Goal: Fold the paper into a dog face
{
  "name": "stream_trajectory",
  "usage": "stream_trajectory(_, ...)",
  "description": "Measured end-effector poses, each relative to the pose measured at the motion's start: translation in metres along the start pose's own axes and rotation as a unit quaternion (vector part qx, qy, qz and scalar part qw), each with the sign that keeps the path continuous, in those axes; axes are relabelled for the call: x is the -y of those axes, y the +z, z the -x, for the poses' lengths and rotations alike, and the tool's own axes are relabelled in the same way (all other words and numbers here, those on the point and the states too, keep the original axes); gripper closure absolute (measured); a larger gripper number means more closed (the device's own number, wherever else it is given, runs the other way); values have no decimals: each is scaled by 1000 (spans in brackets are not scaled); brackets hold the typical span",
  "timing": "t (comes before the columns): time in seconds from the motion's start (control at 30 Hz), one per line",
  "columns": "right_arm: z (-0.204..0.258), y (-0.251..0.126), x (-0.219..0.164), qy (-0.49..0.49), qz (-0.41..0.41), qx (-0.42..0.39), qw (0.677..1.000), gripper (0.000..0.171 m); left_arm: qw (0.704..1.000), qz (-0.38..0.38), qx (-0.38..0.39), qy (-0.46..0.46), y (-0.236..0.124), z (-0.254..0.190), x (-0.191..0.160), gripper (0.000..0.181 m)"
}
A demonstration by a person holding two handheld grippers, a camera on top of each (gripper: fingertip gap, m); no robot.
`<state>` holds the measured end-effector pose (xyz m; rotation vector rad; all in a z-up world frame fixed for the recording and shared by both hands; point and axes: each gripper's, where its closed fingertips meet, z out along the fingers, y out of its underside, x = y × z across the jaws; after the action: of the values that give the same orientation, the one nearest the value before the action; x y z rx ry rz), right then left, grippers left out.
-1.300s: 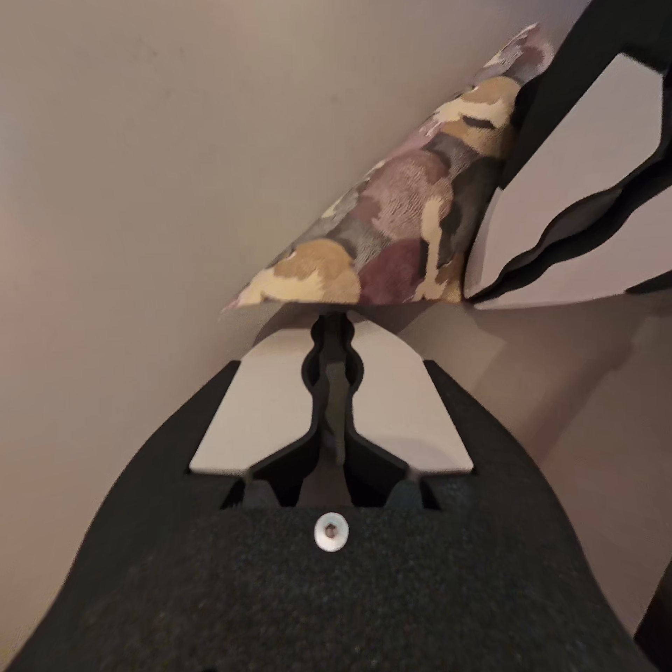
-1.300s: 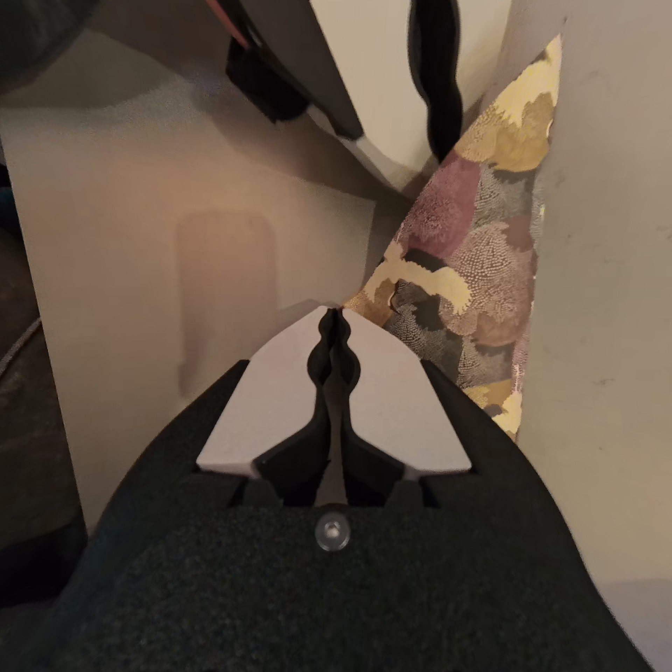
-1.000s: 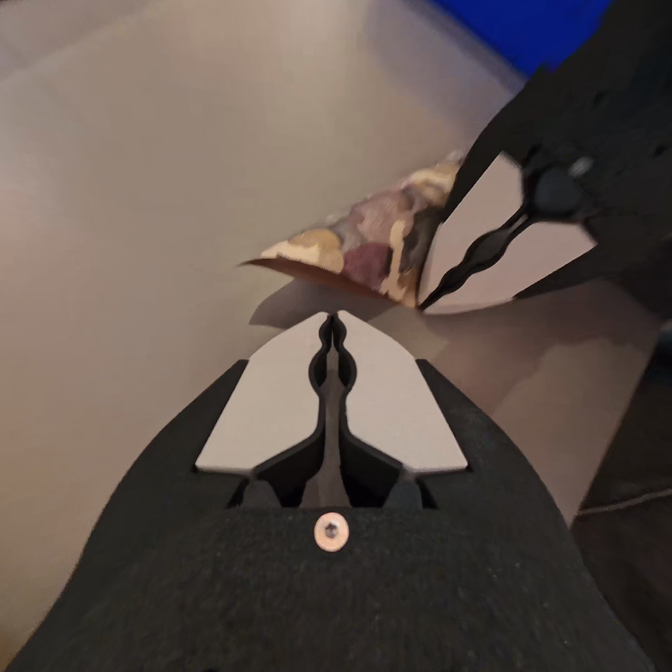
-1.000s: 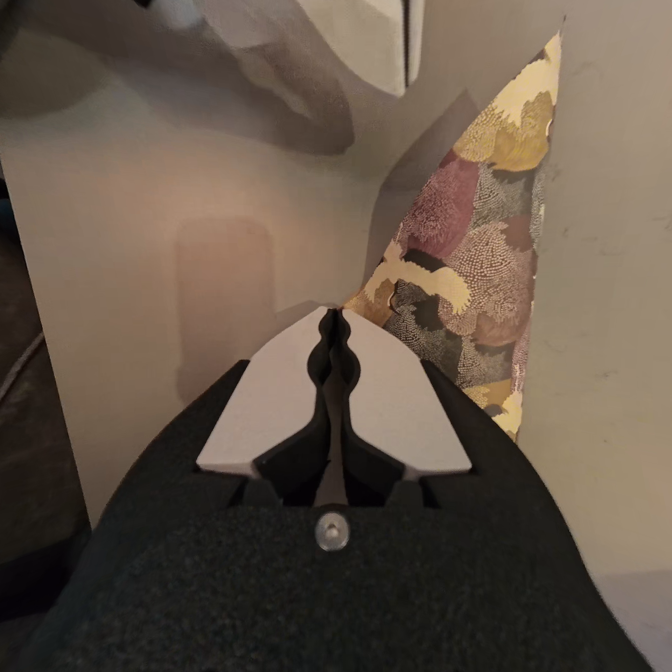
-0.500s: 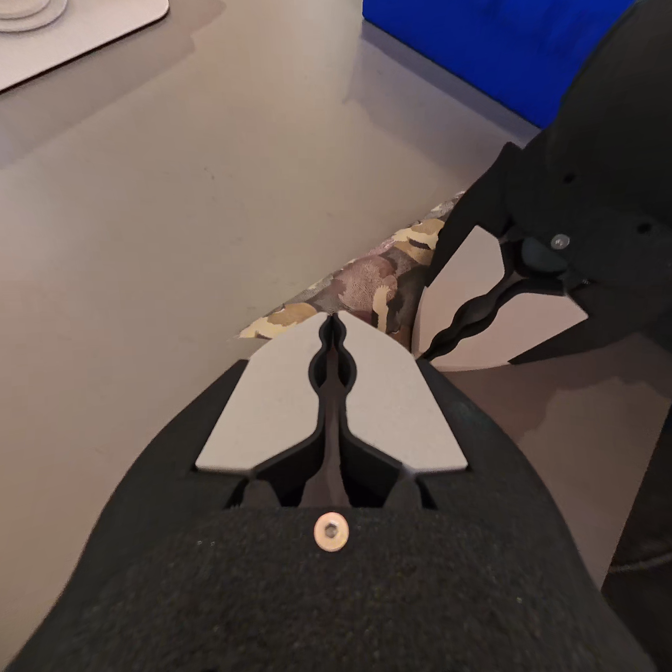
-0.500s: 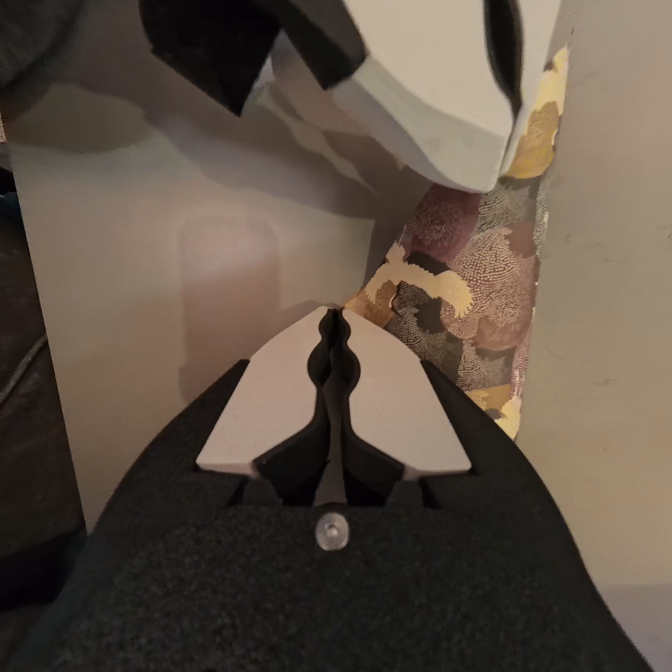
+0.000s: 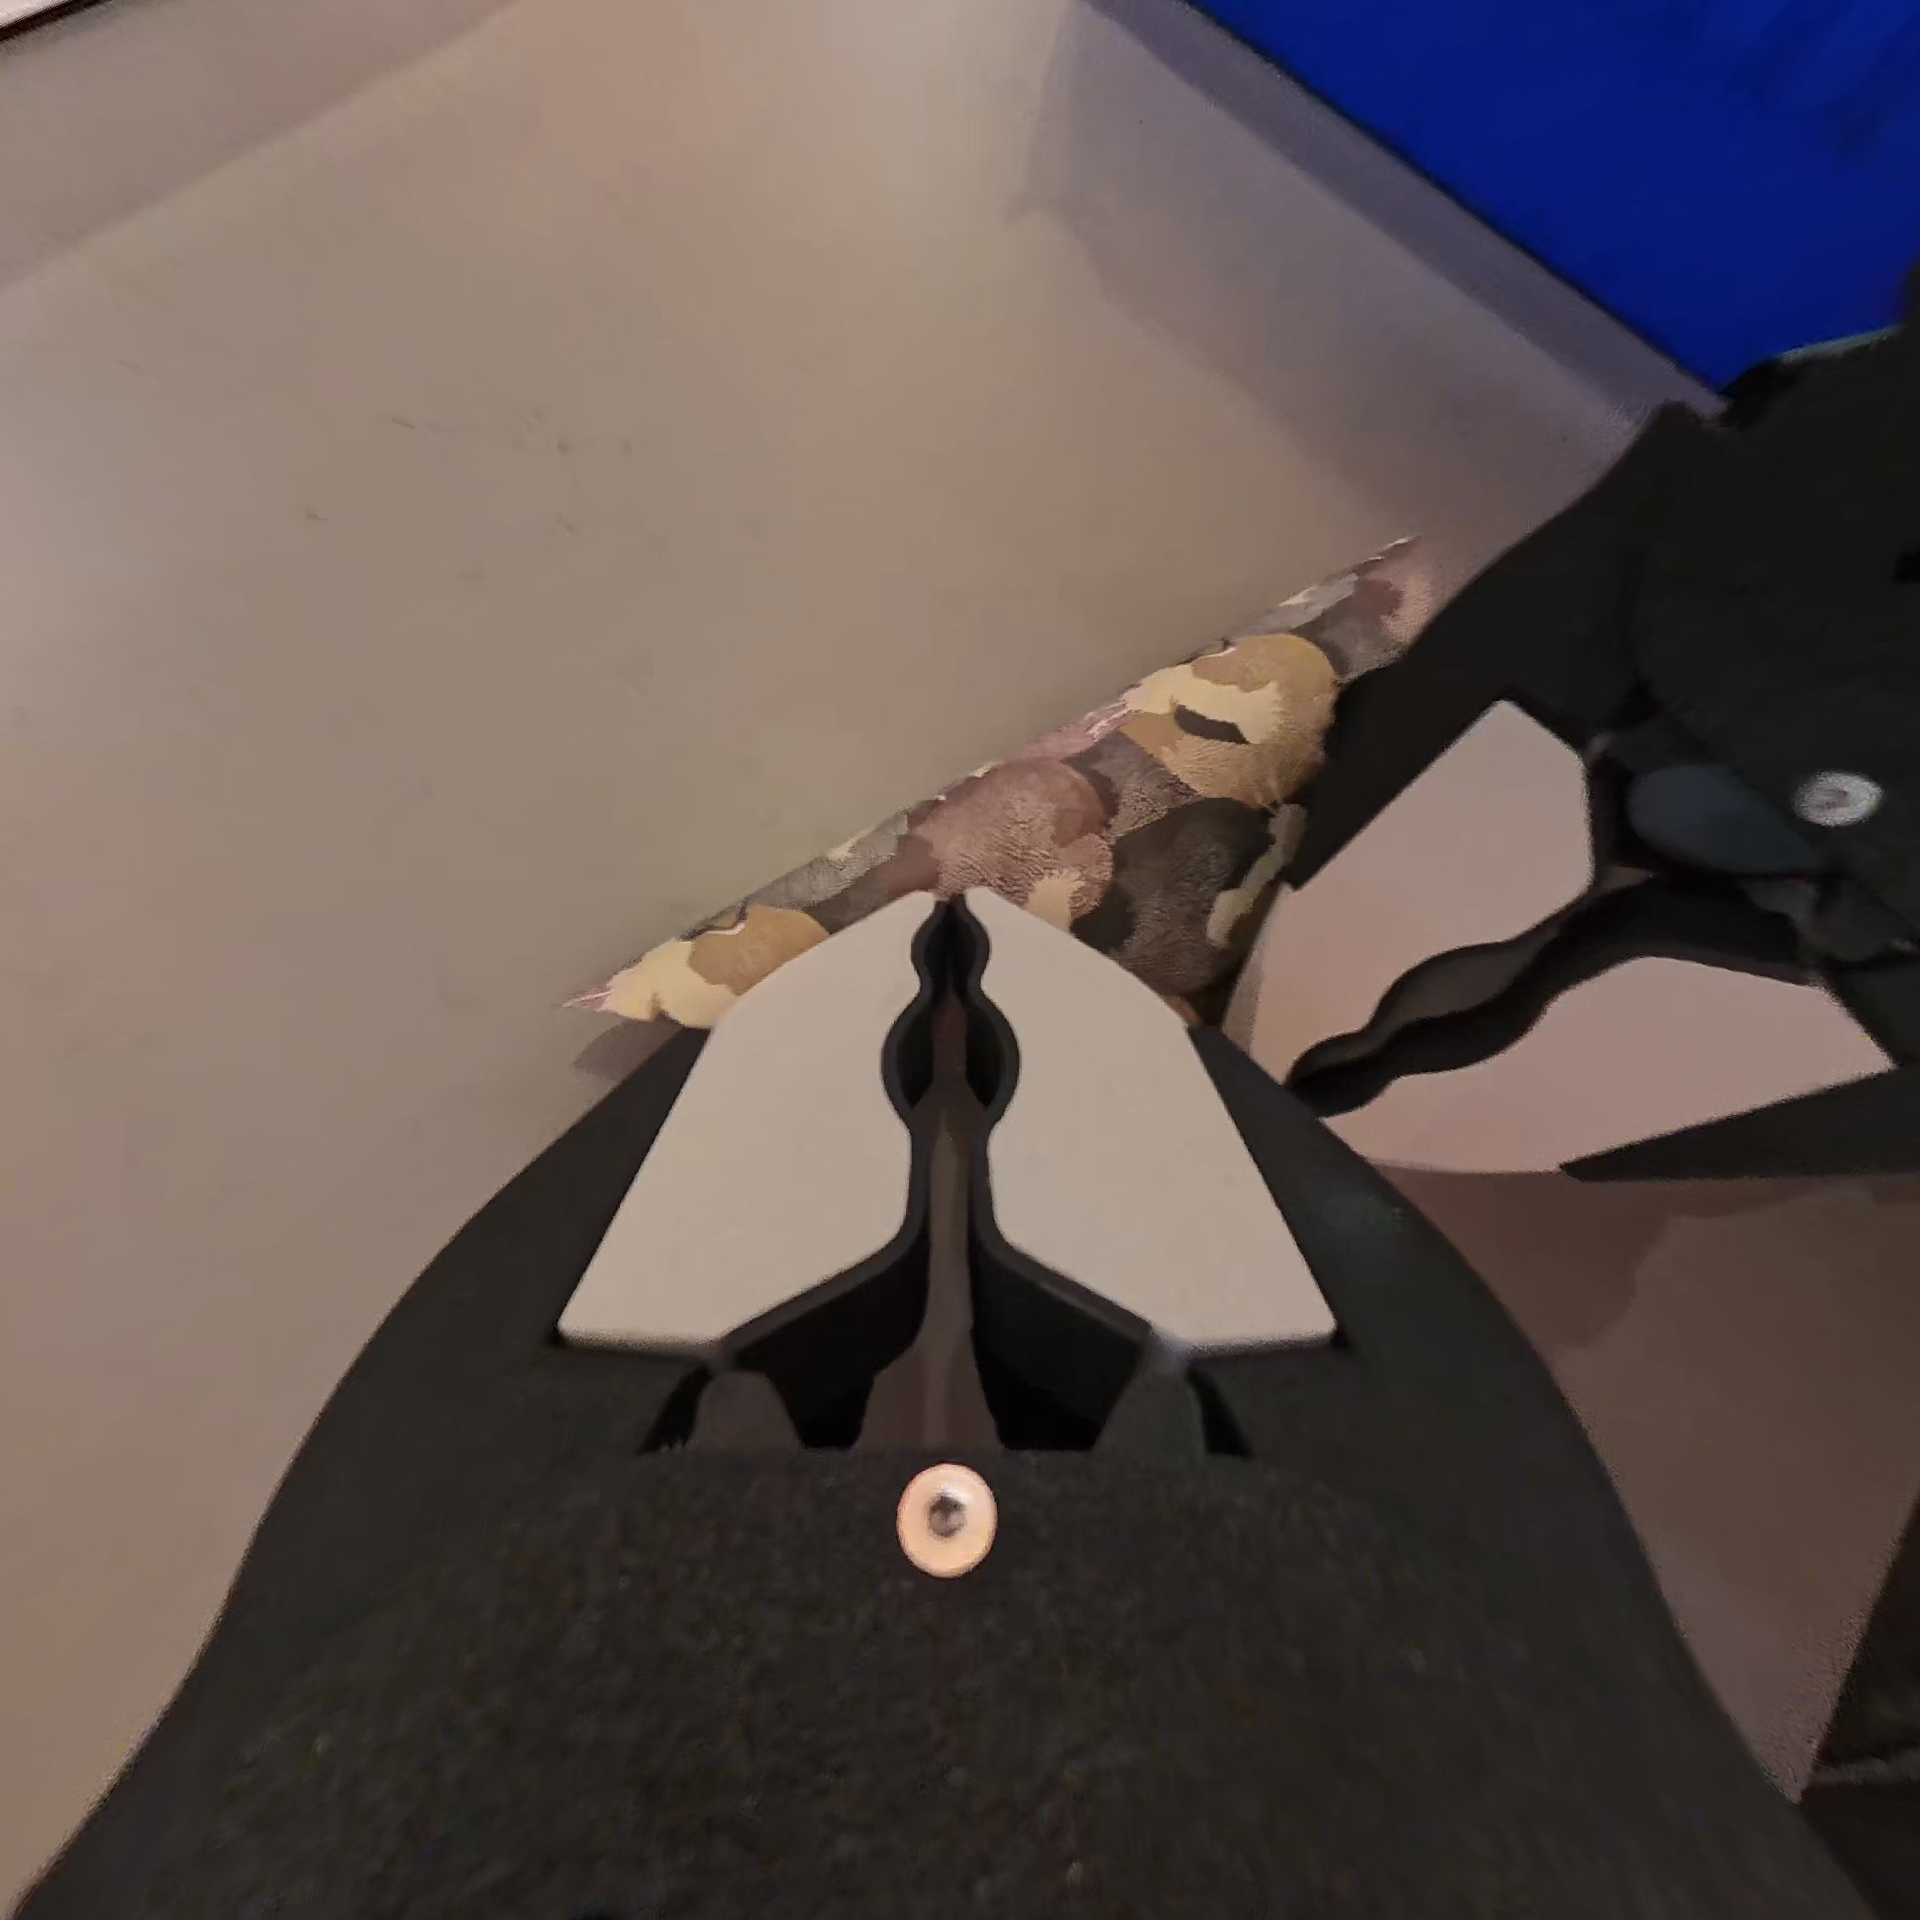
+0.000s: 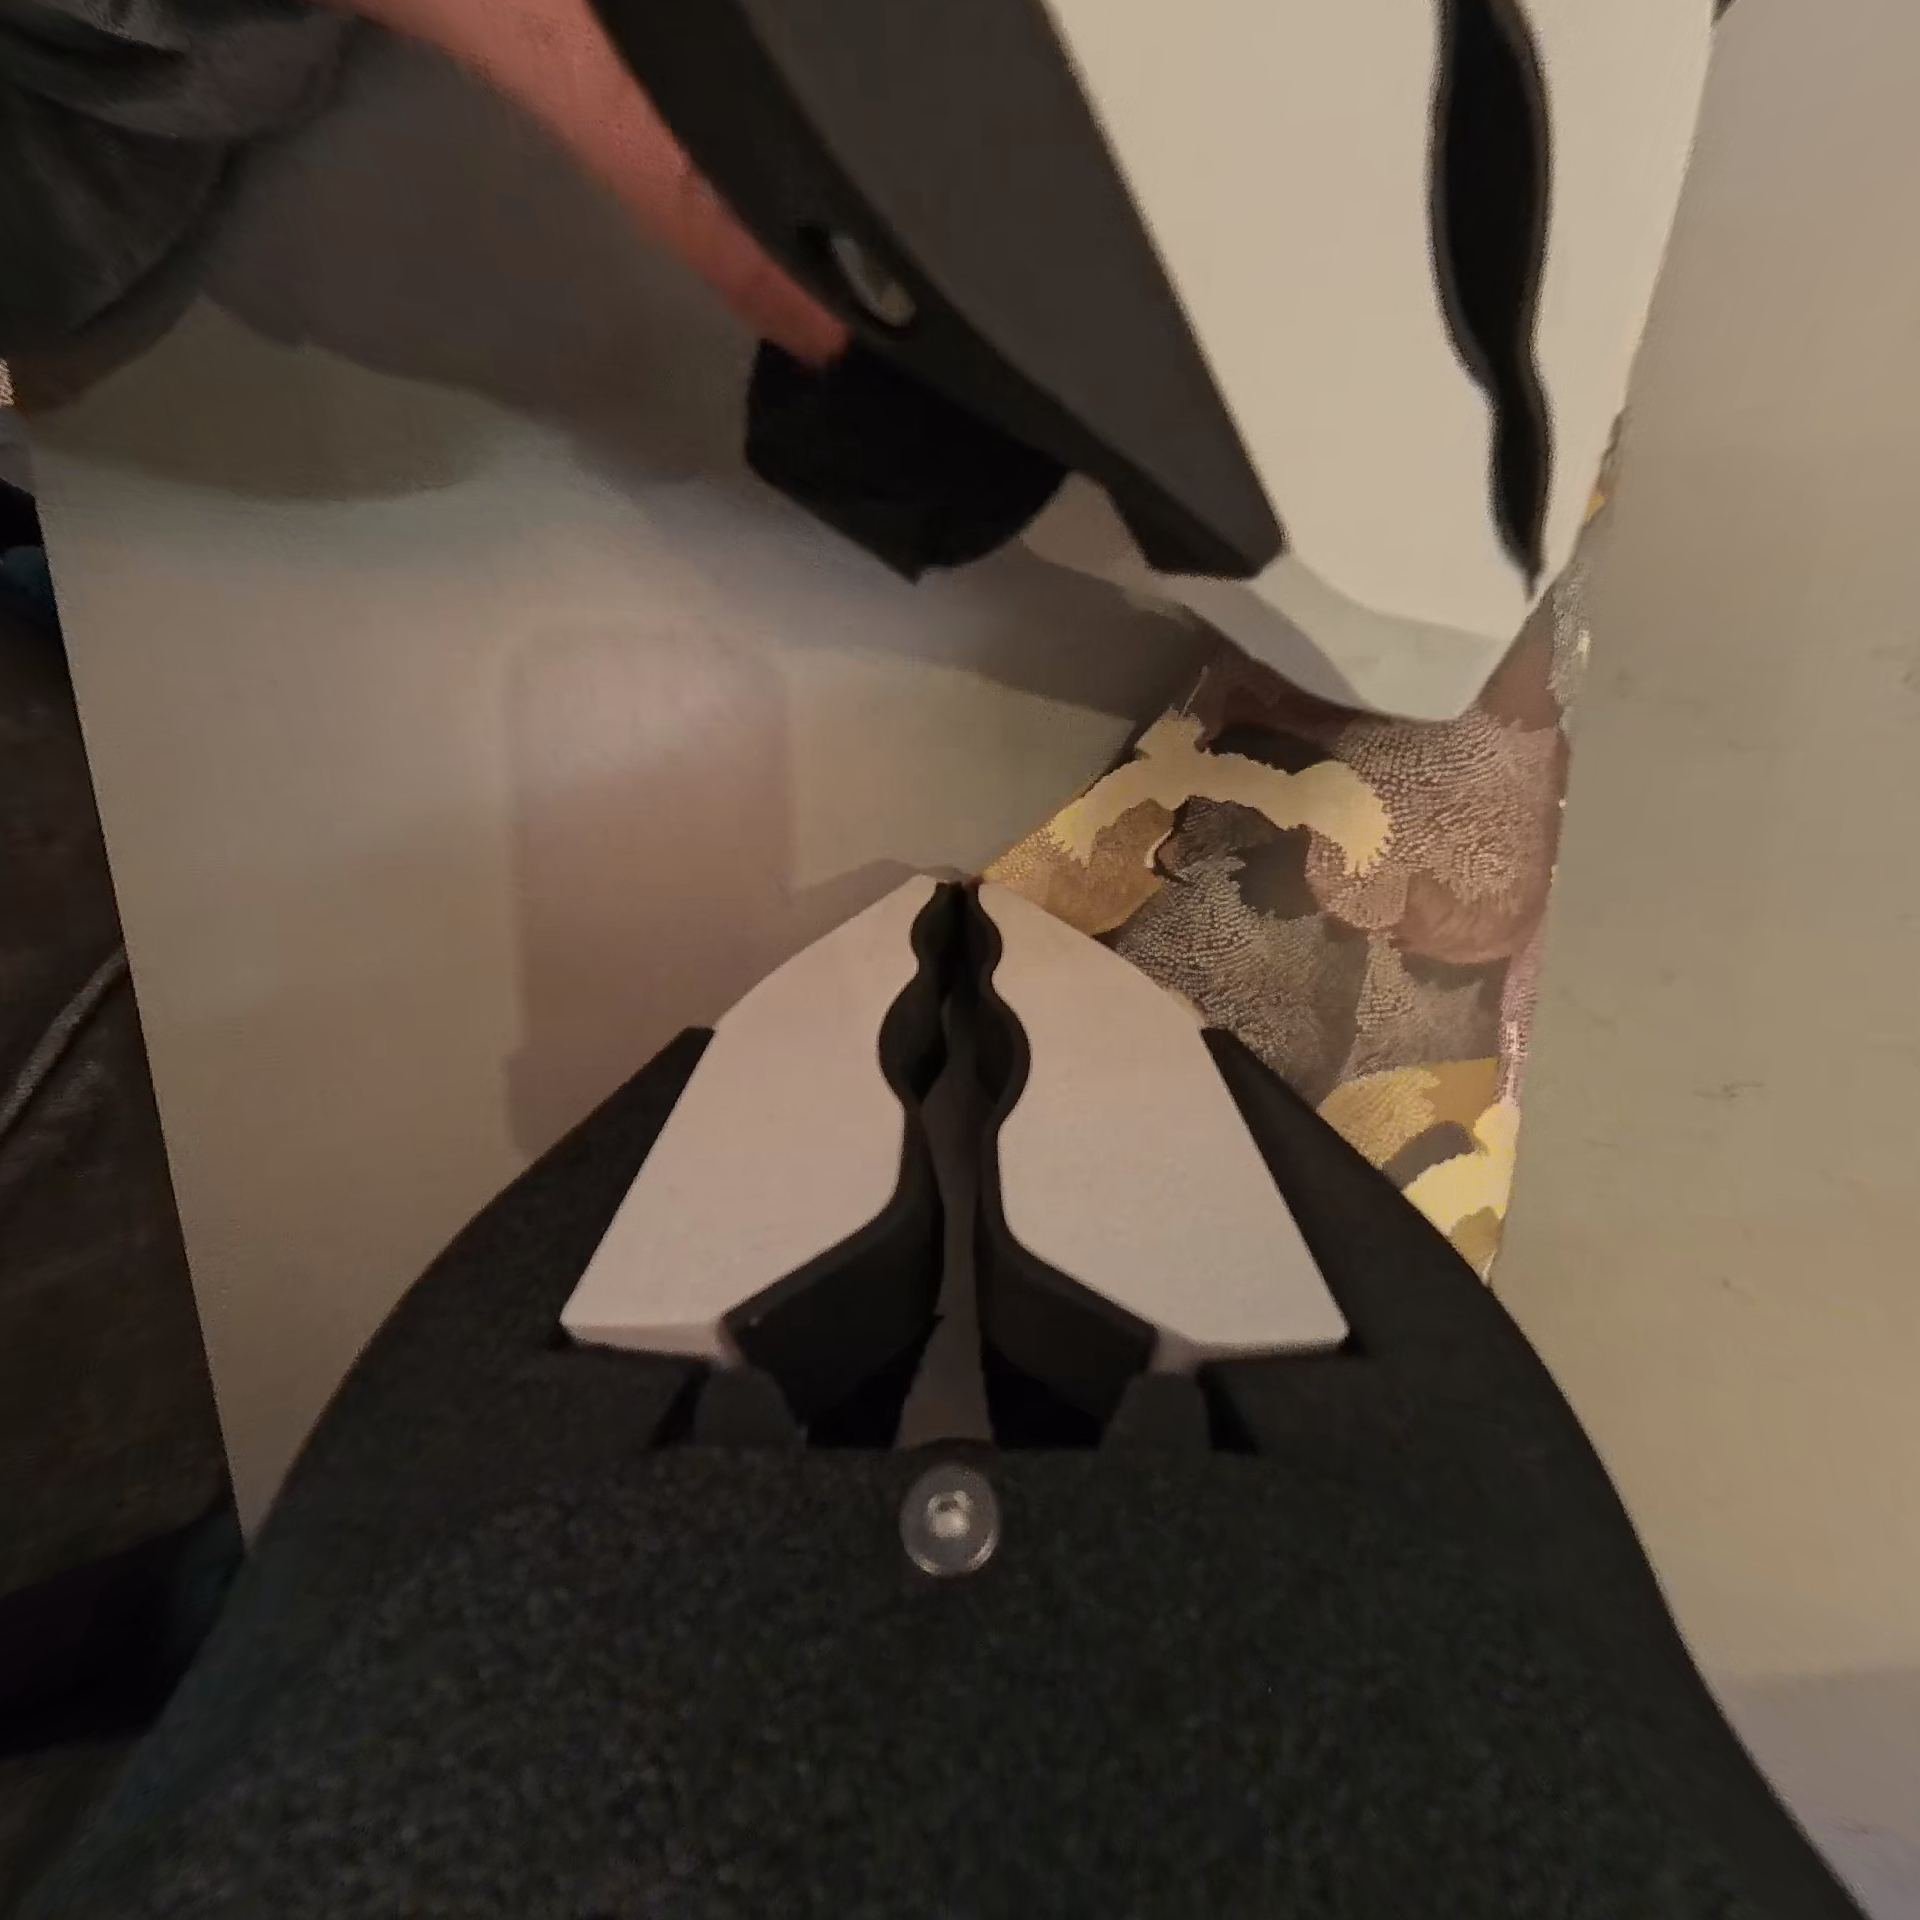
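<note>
Folding well underway, judging by shape: patterned paper (image 7: 1132,821) already folded to narrow triangle, lying on grey table (image 7: 520,520). Ears, nose flap of dog face not visible yet; prob. several folds left.

Left gripper (image 7: 951,914) fingers closed together, tips at paper's near edge w/ paper slipping under them; can't tell if pinching sheet or just pressing it.

Right gripper (image 8: 961,888) fingers closed too, tips touching paper corner (image 8: 1049,873); grip vs. press unclear.

Containers: none in view. Blue object (image 7: 1610,156) at far table edge, kind unclear.
</note>
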<state>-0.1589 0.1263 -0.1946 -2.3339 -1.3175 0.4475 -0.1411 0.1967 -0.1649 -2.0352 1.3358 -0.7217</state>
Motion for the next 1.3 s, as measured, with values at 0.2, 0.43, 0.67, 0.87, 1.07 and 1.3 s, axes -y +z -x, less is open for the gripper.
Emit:
stream_trajectory(0.2,0,0,0,1,-5,4,1000,171,1000,10,20,-5,8,13,1,181)
stream_trajectory(0.43,0,0,0,0,-3,3,1000,171,999,26,36,2,12,24,-3,181)
stream_trajectory(0.67,0,0,0,3,-5,5,1000,171,999,32,32,14,14,27,-5,181)
stream_trajectory(0.87,0,0,0,8,-8,9,1000,171,998,41,24,41,16,29,-8,181)
stream_trajectory(1.07,0,0,0,12,-10,13,1000,171,998,49,20,41,15,37,-12,181)
stream_trajectory(1.3,0,-1,0,14,-13,15,1000,171,998,53,27,28,15,46,-14,181)
